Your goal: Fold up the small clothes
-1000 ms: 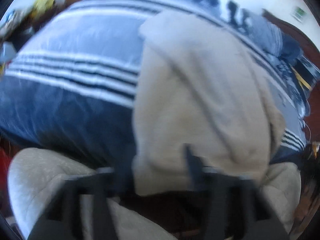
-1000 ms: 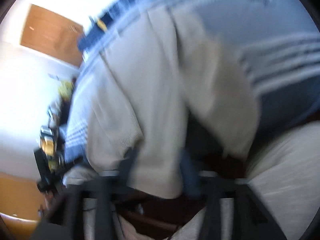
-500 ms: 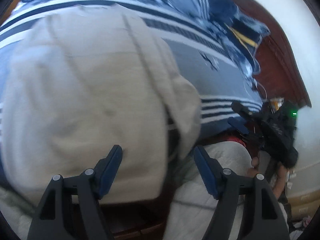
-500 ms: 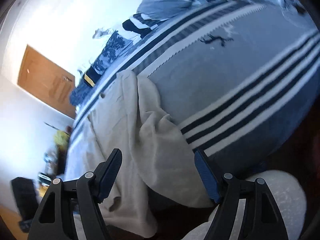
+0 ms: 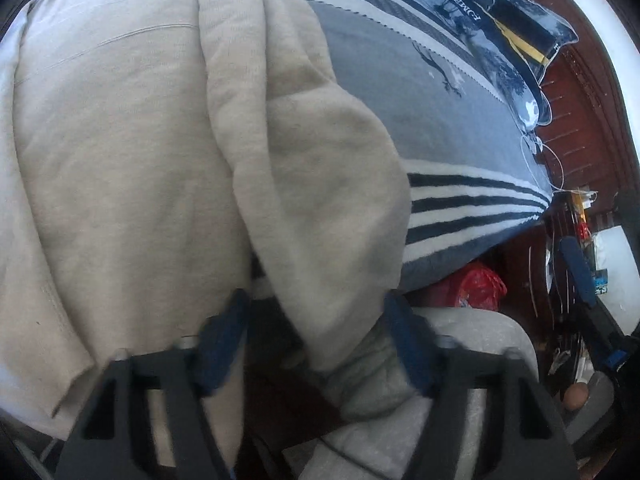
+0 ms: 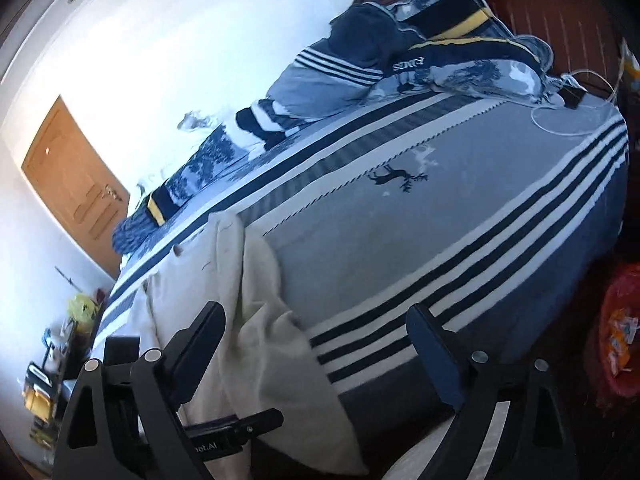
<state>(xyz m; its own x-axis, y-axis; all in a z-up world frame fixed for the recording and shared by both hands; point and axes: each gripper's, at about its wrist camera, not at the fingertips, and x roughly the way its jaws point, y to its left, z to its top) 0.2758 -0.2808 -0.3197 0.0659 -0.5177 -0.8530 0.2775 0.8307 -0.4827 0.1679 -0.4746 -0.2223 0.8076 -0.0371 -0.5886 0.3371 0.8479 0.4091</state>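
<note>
A beige garment (image 5: 120, 168) lies spread on the striped bed cover (image 5: 432, 120), its near edge hanging over the bedside. A folded flap (image 5: 332, 200) runs down its right side. My left gripper (image 5: 316, 304) points down at that hanging flap. Its jaws are closing with the flap's lower end between them, and the pads do not visibly press on it. My right gripper (image 6: 316, 320) stays back from the bed, jaws opening wide with nothing held. Through it I see the beige garment (image 6: 256, 320) beyond the left finger (image 6: 200, 340). The right gripper's blue finger (image 5: 576, 276) shows at the left view's right edge.
Pillows and a folded blanket (image 6: 420, 56) pile against the dark wooden headboard (image 6: 560, 8). A red plastic bag (image 5: 476, 284) sits on the floor by the bed corner. Pale grey fabric (image 5: 460, 360) fills the space below the bedside. A brown door (image 6: 72, 184) and a cluttered shelf (image 6: 48, 380) stand at left.
The left gripper swept right along the garment's near edge to the right flap and narrowed its jaws. The right gripper let the cloth out, drew back and widened.
</note>
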